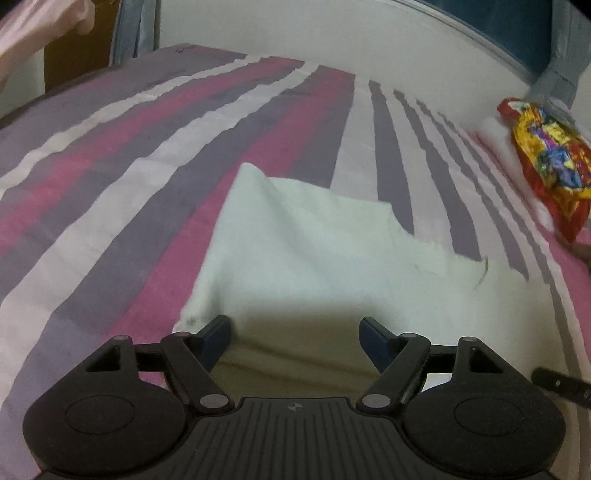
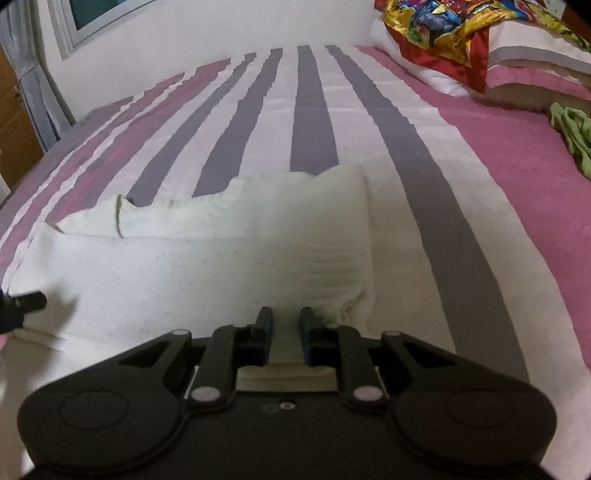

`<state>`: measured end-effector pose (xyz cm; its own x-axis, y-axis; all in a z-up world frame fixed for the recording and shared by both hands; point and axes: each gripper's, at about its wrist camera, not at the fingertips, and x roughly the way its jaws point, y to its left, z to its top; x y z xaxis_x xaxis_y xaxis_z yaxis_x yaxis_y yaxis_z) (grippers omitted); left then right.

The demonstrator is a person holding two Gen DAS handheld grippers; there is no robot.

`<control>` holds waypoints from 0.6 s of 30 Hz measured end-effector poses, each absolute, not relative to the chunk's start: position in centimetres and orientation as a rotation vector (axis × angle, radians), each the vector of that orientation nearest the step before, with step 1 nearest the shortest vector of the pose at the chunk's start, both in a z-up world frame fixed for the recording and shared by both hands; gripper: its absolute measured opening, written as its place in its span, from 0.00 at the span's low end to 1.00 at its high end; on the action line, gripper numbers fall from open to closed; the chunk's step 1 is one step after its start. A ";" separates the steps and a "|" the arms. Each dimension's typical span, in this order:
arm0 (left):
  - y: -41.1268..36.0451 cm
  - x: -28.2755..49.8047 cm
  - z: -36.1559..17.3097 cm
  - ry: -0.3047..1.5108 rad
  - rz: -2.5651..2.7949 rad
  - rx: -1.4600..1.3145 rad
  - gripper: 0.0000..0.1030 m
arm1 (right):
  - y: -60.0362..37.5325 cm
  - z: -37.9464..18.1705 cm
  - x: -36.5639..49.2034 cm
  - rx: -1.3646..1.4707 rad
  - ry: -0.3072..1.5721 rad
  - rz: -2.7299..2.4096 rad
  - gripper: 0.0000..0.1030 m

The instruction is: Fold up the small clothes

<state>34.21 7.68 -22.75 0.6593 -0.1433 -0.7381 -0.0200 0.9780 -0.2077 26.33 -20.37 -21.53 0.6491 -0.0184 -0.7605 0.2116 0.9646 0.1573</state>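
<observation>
A small white garment [image 1: 314, 243] lies on the striped bedsheet [image 1: 110, 177], partly folded with a raised far edge. My left gripper [image 1: 295, 336] is open, its jaws wide apart just above the garment's near edge, holding nothing. In the right wrist view the same white garment [image 2: 207, 251] spreads to the left with a ribbed cuff at the right. My right gripper [image 2: 282, 332] has its jaws close together, pinching the garment's near edge between the fingers. A tip of the left gripper [image 2: 26, 302] shows at the left edge.
A pillow [image 2: 532, 55] with a red and yellow printed cloth [image 2: 443, 26] on it lies at the far right; the cloth also shows in the left wrist view [image 1: 550, 162]. A green garment [image 2: 572, 136] lies on the pink part of the sheet. A white wall runs behind the bed.
</observation>
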 end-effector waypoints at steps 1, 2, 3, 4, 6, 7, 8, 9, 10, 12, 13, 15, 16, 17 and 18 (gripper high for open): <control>7.7 33.7 -22.6 0.855 -0.066 -0.205 0.74 | -20.2 -21.2 26.0 0.249 0.855 -0.122 0.21; 7.6 33.2 -22.3 0.857 -0.064 -0.196 0.74 | -20.0 -20.8 25.5 0.256 0.850 -0.112 0.24; 7.6 32.7 -22.1 0.863 -0.061 -0.180 0.74 | -19.9 -20.4 24.8 0.259 0.846 -0.103 0.25; 7.5 31.9 -21.8 0.874 -0.059 -0.162 0.74 | -19.6 -20.0 24.1 0.259 0.842 -0.094 0.26; 7.6 30.5 -21.3 0.879 -0.065 -0.139 0.74 | -19.3 -19.3 22.5 0.259 0.838 -0.081 0.27; 7.6 29.7 -20.9 0.876 -0.066 -0.124 0.74 | -19.2 -19.0 21.7 0.261 0.836 -0.076 0.27; 7.6 28.8 -20.4 0.870 -0.068 -0.110 0.74 | -19.1 -18.6 20.9 0.259 0.832 -0.072 0.29; 7.8 28.1 -20.0 0.865 -0.072 -0.103 0.74 | -18.9 -18.2 19.9 0.258 0.827 -0.070 0.29; 7.8 27.2 -19.6 0.863 -0.076 -0.094 0.74 | -18.8 -17.7 18.7 0.260 0.819 -0.068 0.31; 8.0 25.8 -18.8 0.866 -0.083 -0.087 0.74 | -18.6 -16.9 16.7 0.267 0.810 -0.058 0.33; 8.1 24.8 -18.3 0.862 -0.086 -0.085 0.74 | -18.5 -16.5 15.8 0.266 0.807 -0.055 0.35; 8.1 23.4 -17.8 0.858 -0.086 -0.070 0.74 | -18.2 -15.9 13.9 0.254 0.804 -0.051 0.37; 8.2 22.4 -17.5 0.855 -0.087 -0.060 0.74 | -18.1 -15.6 12.9 0.252 0.804 -0.049 0.38; 8.2 21.6 -17.3 0.853 -0.088 -0.050 0.74 | -18.1 -15.5 11.9 0.255 0.804 -0.046 0.39; 8.2 21.0 -17.2 0.852 -0.090 -0.037 0.74 | -18.1 -15.3 11.0 0.259 0.805 -0.045 0.41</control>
